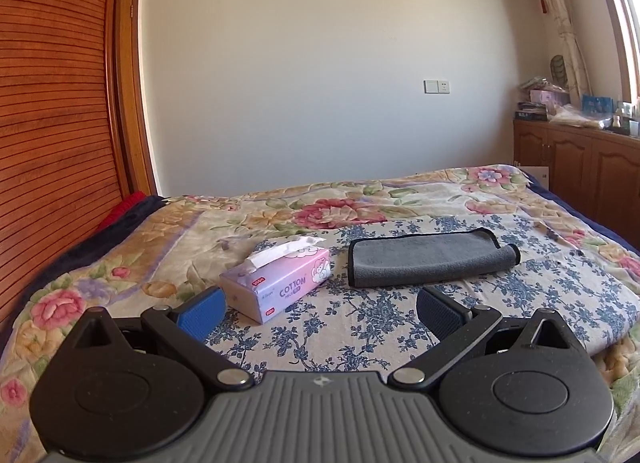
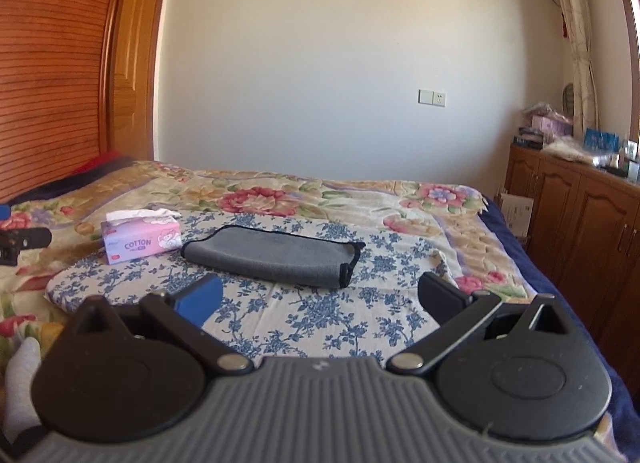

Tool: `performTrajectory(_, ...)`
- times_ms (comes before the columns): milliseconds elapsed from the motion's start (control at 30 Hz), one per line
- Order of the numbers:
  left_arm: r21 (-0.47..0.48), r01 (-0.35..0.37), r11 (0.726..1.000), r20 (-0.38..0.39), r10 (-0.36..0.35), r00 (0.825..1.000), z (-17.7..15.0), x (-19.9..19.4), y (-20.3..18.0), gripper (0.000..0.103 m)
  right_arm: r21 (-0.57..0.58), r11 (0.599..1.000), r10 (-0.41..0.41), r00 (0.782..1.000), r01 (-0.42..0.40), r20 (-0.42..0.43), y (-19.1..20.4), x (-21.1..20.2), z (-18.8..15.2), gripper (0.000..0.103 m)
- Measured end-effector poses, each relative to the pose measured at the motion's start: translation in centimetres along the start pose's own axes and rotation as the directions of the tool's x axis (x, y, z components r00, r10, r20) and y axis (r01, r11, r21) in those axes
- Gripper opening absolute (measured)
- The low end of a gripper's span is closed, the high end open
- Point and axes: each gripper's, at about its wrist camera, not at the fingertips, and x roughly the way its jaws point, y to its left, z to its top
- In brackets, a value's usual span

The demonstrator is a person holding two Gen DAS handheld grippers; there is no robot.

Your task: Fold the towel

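Note:
A grey towel (image 1: 428, 261) with black trim lies folded in a long strip on the blue-flowered cloth (image 1: 360, 327) on the bed; its right end curls up. It also shows in the right wrist view (image 2: 276, 257). My left gripper (image 1: 320, 309) is open and empty, held above the cloth a little short of the towel. My right gripper (image 2: 320, 297) is open and empty, also short of the towel's near edge. Part of the left gripper (image 2: 24, 241) shows at the far left of the right wrist view.
A pink and purple tissue pack (image 1: 276, 283) lies left of the towel, also seen in the right wrist view (image 2: 140, 241). A floral blanket (image 1: 120, 263) covers the bed. A wooden headboard (image 1: 52, 123) stands left; wooden cabinets (image 2: 580, 223) with clutter stand right.

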Motion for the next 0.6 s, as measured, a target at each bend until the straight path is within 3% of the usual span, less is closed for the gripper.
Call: performTrajectory(600,0.016,-0.007,1.0,0.022,0.007,1.0,-0.18,-0.27,-0.18,0.103,0.054,0.998,-0.019,1.0,0.018,0.013,-0.74,0.0,-0.04,0.103)
